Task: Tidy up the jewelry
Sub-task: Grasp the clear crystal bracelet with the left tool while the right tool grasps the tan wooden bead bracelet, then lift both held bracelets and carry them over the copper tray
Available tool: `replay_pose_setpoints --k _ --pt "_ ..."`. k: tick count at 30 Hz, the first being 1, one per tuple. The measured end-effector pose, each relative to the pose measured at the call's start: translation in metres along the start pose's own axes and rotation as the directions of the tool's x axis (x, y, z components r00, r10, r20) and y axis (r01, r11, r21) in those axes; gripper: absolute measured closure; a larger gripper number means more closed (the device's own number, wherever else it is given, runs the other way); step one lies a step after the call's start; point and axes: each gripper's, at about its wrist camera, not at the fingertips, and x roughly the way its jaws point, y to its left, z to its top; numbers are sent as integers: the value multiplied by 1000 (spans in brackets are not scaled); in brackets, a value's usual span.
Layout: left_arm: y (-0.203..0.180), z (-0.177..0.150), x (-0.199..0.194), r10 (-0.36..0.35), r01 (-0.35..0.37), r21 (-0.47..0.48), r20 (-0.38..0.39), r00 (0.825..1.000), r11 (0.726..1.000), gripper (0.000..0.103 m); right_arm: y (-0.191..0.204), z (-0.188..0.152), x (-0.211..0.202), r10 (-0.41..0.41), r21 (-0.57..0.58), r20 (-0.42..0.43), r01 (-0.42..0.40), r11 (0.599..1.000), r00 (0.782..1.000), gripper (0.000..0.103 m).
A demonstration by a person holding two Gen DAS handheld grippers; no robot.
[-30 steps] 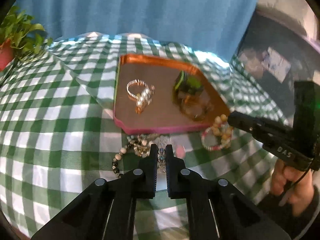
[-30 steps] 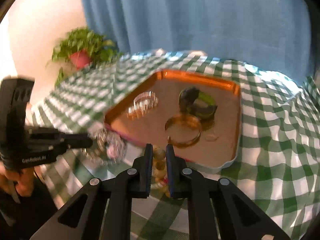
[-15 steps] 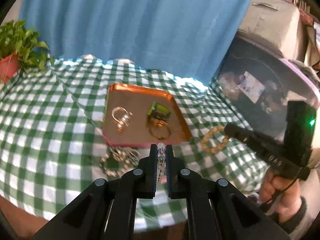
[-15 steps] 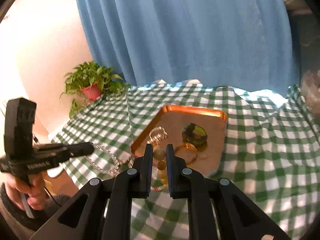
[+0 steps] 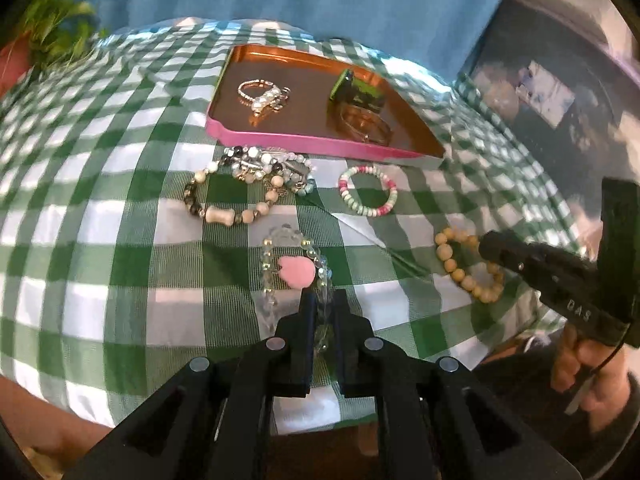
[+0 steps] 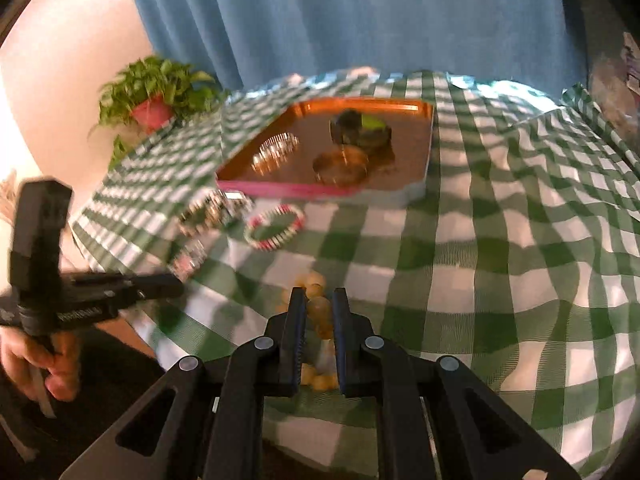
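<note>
A green-and-white gingham cloth (image 5: 120, 184) covers the counter, with a pleated blue curtain (image 6: 340, 16) behind it and a potted plant (image 6: 154, 92) at the far left corner. Toward the back sits a shallow copper-coloured tray (image 5: 304, 136) with a pink front rim, holding a pearl ring (image 5: 264, 96), a green-and-black bangle (image 5: 354, 90) and a thin gold hoop (image 5: 366, 122). Just in front of the tray lie a tangle of stone beads (image 5: 244, 184) and a pink-and-mint bead bracelet (image 5: 368, 190).

The left hand-held gripper (image 5: 322, 304) is clamped on a clear glass-bead bracelet (image 5: 294, 264) with a pink charm, nearer than the stone beads. The right hand-held gripper (image 6: 318, 300) is clamped on a round wooden-bead bracelet (image 5: 466, 264).

Only the left view shows the wooden bracelet's whole loop resting on the cloth, right of the tray. The right view blurs the glass bracelet.
</note>
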Motion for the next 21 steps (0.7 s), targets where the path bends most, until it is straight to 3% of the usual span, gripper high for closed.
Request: replay_pose_setpoints --k 3,4,9,11,13,14,17,21 --pt "-4 5 4 41 -41 57 -2 999 998 92 -9 -2 7 27 26 -12 -26 999 1000 73" --pt "-5 6 5 48 -49 65 3 999 997 91 -11 -3 10 29 29 -17 -28 999 999 62" --pt "-2 8 12 33 -40 87 76 997 995 91 -4 -5 17 7 -31 -22 -8 999 1000 61" --pt "1 8 13 21 -29 86 89 996 996 92 6 -6 21 -42 -105 -20 39 994 999 68" --pt "0 7 12 35 -43 96 85 996 994 95 17 -6 25 -145 -197 -9 140 970 989 89" --pt "-1 7 12 50 -58 94 85 995 994 95 19 -5 26 -135 -216 -16 129 968 991 91" --pt "-6 6 10 74 -80 94 73 995 992 95 18 -6 24 -141 -207 -12 135 969 990 92" --pt "-9 8 -5 49 -56 76 92 995 996 95 5 -4 10 -123 -123 16 124 985 992 92"
